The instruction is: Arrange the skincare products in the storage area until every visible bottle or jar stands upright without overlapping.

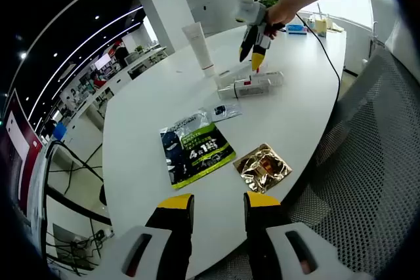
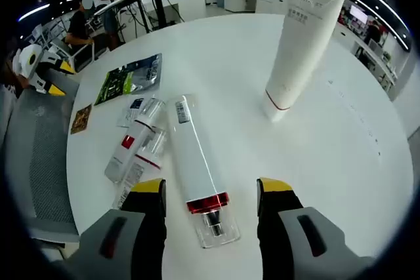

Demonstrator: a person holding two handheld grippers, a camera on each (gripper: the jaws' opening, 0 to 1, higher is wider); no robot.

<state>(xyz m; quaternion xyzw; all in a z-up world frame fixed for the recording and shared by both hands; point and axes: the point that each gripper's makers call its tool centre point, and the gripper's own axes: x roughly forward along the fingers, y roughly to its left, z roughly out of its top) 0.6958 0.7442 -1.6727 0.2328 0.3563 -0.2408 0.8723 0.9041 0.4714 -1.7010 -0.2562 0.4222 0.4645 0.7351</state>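
Observation:
A tall white tube stands upright on its cap on the white table; it is also the white tube at the far side. A white bottle with a red ring and clear cap lies flat, its cap end between the jaws of my right gripper, which is open around it without touching. Two more clear-capped bottles lie beside it, touching each other. From the other side the lying bottles sit under the right gripper. My left gripper is open at the near table edge, holding nothing.
Flat sachets lie on the table: a green and black one, a gold one and a small clear one. A grey mesh chair stands against the table edge. Small items and a cable sit at the far end.

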